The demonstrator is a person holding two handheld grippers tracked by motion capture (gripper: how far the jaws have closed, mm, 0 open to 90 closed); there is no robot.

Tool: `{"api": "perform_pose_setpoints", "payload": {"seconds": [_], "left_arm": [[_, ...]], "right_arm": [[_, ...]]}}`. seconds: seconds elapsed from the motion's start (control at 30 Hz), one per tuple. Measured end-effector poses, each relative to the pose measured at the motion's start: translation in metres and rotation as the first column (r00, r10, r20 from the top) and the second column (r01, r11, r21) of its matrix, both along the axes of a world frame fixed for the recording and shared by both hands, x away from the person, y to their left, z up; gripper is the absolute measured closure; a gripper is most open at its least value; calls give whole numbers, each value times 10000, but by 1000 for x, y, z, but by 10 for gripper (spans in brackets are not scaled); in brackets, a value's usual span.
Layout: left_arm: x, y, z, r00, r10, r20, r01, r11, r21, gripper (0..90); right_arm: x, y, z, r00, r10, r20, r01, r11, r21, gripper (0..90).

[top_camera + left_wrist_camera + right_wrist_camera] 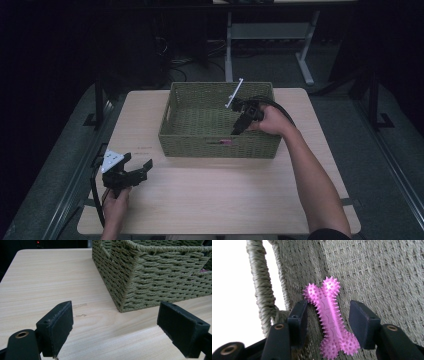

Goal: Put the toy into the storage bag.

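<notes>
The pink bone [331, 318] is lying in the basket [172, 107], against its near wall. The right gripper [329, 321] is straddling it, fingers spread, not pinching. Light, rubbery, spiky; best gripped mid-shaft. The left gripper [136, 169] is hanging spread over the bench's near-left corner.

Basket [218, 145] walls hem the right tongs [239, 125] (table [225, 195] in front open).
</notes>
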State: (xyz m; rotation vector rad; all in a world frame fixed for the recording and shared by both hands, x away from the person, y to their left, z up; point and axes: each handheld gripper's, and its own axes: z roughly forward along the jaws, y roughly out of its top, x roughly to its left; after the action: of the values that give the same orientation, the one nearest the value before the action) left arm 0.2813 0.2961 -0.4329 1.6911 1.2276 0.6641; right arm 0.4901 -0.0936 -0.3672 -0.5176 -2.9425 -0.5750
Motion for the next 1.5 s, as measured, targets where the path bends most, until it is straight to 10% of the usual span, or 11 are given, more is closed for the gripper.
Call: {"api": "perform_pose_setpoints", "payload": {"seconds": [1.5], "left_arm": [[0, -4, 0, 10000, -78, -22, 78, 10000, 54, 130]], "right_arm": [[-36, -37, 50, 9938, -616, 924, 515, 9929, 1076, 398]]}}
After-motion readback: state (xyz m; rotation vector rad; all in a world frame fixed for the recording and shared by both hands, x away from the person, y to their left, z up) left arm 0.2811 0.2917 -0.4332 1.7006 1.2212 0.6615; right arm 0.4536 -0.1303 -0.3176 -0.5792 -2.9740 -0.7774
